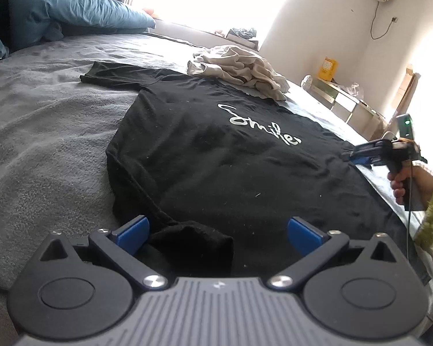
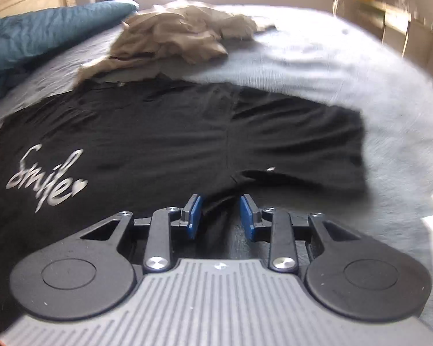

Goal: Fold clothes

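Observation:
A black T-shirt (image 1: 216,158) with white "Smile" lettering lies spread on the grey bed (image 1: 43,121). My left gripper (image 1: 218,230) is open wide at the shirt's near edge. A folded-over corner of black fabric (image 1: 193,245) lies between its blue pads, beside the left one. At the shirt's right edge a hand (image 1: 404,181) holds my right gripper (image 1: 350,154). In the blurred right wrist view the right gripper (image 2: 220,216) has its pads narrowly apart. A ridge of the T-shirt (image 2: 158,150) is bunched between them, near the sleeve seam.
A crumpled pile of beige clothes (image 1: 239,69) (image 2: 173,34) sits beyond the shirt's collar end. A blue duvet (image 1: 72,8) (image 2: 43,31) is heaped at the back left. Bare bed sheet (image 2: 332,66) extends right of the sleeve. A low cabinet (image 1: 346,101) stands past the bed.

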`<action>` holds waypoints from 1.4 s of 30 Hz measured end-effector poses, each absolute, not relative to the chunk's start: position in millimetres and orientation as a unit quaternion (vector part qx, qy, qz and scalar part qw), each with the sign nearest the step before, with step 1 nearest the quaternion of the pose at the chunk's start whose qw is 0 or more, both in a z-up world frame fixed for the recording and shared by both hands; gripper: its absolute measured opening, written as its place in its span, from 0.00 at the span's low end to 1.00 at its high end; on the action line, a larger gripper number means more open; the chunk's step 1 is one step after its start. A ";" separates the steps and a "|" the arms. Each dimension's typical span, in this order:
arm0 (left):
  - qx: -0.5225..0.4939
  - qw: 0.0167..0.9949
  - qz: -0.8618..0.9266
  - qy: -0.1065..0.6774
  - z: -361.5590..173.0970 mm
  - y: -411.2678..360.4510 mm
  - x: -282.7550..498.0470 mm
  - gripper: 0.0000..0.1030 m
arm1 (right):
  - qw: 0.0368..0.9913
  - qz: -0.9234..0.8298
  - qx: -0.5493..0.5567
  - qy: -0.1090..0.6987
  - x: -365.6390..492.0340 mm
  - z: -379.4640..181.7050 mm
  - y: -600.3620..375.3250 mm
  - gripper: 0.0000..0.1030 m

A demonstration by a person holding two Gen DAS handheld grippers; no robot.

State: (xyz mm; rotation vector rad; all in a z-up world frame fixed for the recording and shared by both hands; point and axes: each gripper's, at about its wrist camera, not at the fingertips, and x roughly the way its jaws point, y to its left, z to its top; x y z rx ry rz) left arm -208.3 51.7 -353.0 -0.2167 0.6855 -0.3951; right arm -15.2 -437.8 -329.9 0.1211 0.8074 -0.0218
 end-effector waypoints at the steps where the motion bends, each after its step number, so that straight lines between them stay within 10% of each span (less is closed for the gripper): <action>1: -0.106 0.917 -0.194 0.332 -353.8 52.9 -208.4 1.00 | 0.918 -0.005 0.056 0.392 -20.1 -332.7 -439.9 0.27; 19: -0.128 0.917 -0.150 0.347 -347.2 67.3 -220.5 1.00 | 0.909 0.056 0.010 0.413 -110.0 -316.8 -395.4 0.28; 30: -0.111 0.921 -0.155 0.340 -353.0 92.0 -244.7 1.00 | 0.901 0.026 -0.025 0.433 -305.6 -324.7 -422.4 0.29; 42: -0.150 0.932 -0.093 0.318 -327.4 150.4 -277.5 1.00 | 0.927 0.088 -0.016 0.363 -247.2 -305.1 -312.0 0.31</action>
